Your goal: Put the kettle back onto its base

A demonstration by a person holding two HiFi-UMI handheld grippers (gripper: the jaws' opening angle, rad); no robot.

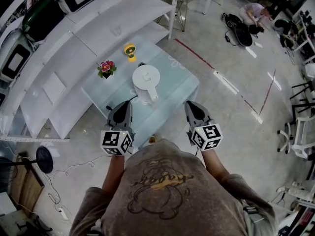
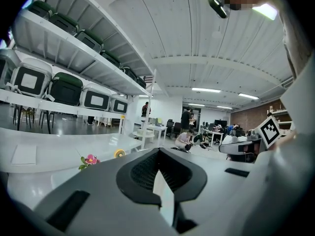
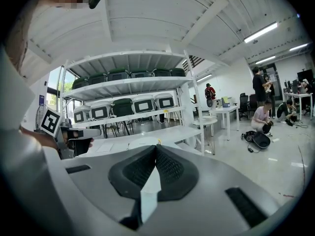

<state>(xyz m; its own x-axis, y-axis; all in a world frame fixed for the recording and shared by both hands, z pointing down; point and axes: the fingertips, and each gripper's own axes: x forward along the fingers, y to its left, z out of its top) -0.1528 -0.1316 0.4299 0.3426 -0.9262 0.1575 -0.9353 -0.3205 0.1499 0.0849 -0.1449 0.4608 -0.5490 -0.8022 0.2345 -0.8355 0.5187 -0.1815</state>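
A white kettle [image 1: 146, 82] stands upright in the middle of a small glass table [image 1: 182, 85] in the head view. A black cord [image 1: 120, 103] runs from under it towards the table's near left edge; its base is hidden beneath it. My left gripper [image 1: 123, 105] hovers at the table's near edge, left of the kettle, with its jaws shut and nothing between them. The right gripper [image 1: 193, 106] sits level with it on the right, also shut and empty. Both gripper views show closed jaws, left gripper [image 2: 158, 152] and right gripper [image 3: 155, 149], and no kettle.
A small pot of pink flowers [image 1: 106, 68] and a yellow ornament [image 1: 130, 50] stand on the table behind the kettle. White shelving [image 1: 59, 58] with bins runs along the left. A fan [image 1: 44, 159] and cables lie on the floor at left. People crouch far off [image 1: 253, 13].
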